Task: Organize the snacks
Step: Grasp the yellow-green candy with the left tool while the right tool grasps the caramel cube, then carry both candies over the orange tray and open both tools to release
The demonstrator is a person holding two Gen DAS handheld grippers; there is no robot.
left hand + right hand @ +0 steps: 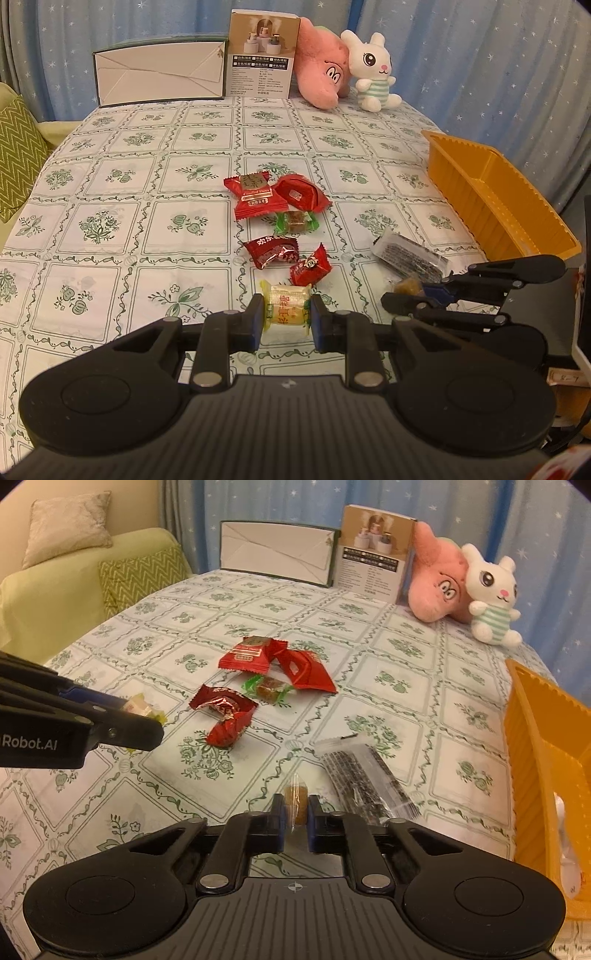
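My left gripper (286, 321) is shut on a yellow-wrapped candy (286, 310) just above the tablecloth; it also shows in the right wrist view (142, 710). My right gripper (295, 812) is shut on a small brown candy in clear wrap (295, 801), seen in the left wrist view too (404, 287). Several red snack packets (258, 192) and a green-wrapped candy (297, 220) lie in the table's middle. A clear pack of dark sticks (364, 775) lies beside my right gripper. An orange tray (495, 199) stands at the right edge.
A white open box (159, 74), a product carton (264, 53), a pink plush (321, 70) and a white bunny plush (373, 70) line the far edge. A sofa with a green zigzag cushion (140, 576) stands to the left. Something white lies inside the orange tray (569, 853).
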